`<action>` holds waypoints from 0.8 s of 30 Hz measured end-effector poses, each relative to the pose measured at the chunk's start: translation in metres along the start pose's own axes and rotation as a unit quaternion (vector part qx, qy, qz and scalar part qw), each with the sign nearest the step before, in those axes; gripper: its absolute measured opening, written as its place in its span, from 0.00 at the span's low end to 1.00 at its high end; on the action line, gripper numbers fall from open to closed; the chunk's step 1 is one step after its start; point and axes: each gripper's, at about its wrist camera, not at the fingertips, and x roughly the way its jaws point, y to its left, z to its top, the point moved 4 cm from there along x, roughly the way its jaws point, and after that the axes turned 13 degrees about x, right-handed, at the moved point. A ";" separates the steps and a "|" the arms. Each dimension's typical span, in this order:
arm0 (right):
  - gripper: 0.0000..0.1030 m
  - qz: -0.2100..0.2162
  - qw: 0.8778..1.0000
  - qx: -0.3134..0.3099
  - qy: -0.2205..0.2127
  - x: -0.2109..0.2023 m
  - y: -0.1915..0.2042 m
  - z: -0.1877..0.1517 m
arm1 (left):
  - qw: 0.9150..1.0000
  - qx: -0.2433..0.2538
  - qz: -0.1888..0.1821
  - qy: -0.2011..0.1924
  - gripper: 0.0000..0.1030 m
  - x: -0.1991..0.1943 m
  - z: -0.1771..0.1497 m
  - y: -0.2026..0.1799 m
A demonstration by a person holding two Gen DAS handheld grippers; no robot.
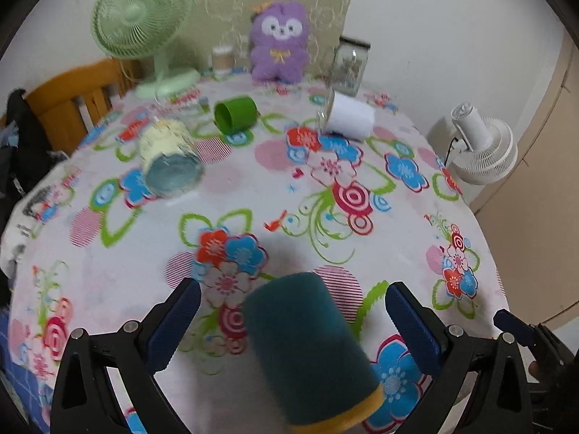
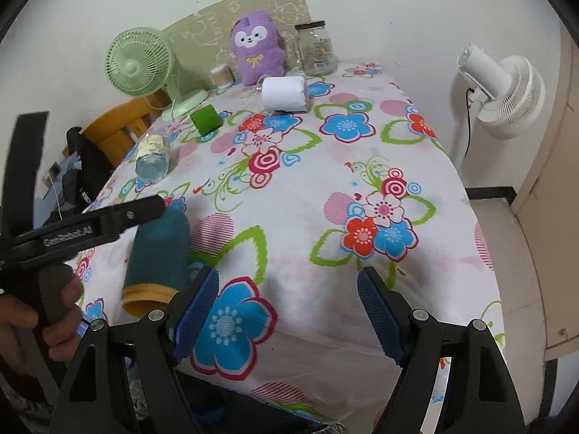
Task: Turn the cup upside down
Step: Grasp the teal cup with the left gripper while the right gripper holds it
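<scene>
So on the far left there's a wooden chair (image 1: 68,97) tucked against the tabletop (image 1: 253,188), which has a loud flowery cloth over it, and a mint green desk fan (image 1: 141,14) standing at the back corner. A bit in front of that, a clear jar with a pale label (image 1: 168,155) is lying on its side, and a small green cup (image 1: 235,114) is tipped over too, mouth facing the camera. Near the front edge is the teal cup (image 1: 307,347), the one with the yellow rim; it's mouth-down and leaning, looks a bit blurred, and sits right between the fingers of the left gripper (image 1: 293,325), which are spread wide on either side and not touching it. Whether the rim is fully on the cloth I can't tell. The purple plush toy (image 1: 278,41) sits at the back middle, then a white roll (image 1: 349,115) lying down and a glass jar (image 1: 351,65) upright behind it. The right gripper (image 2: 287,311) is also spread wide with nothing in it, just right of the teal cup over bare cloth. Off the tabletop on the far right is a white floor fan (image 2: 503,86).
</scene>
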 end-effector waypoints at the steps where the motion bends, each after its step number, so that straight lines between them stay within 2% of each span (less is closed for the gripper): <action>1: 0.79 0.001 1.000 0.002 0.003 0.002 -0.003 0.000 | 1.000 -0.004 -0.003 0.005 1.00 0.005 -0.002 0.000; 10: 0.80 0.008 1.000 0.020 0.021 0.023 -0.019 0.003 | 0.998 -0.034 0.000 0.052 1.00 0.040 -0.011 0.005; 20: 0.80 0.015 0.999 0.021 0.033 0.035 -0.019 0.004 | 0.996 -0.047 -0.015 0.077 1.00 0.051 -0.019 0.004; 24: 0.80 0.017 0.999 0.020 0.038 0.037 -0.019 0.001 | 0.995 -0.049 0.001 0.085 0.94 0.052 -0.020 0.009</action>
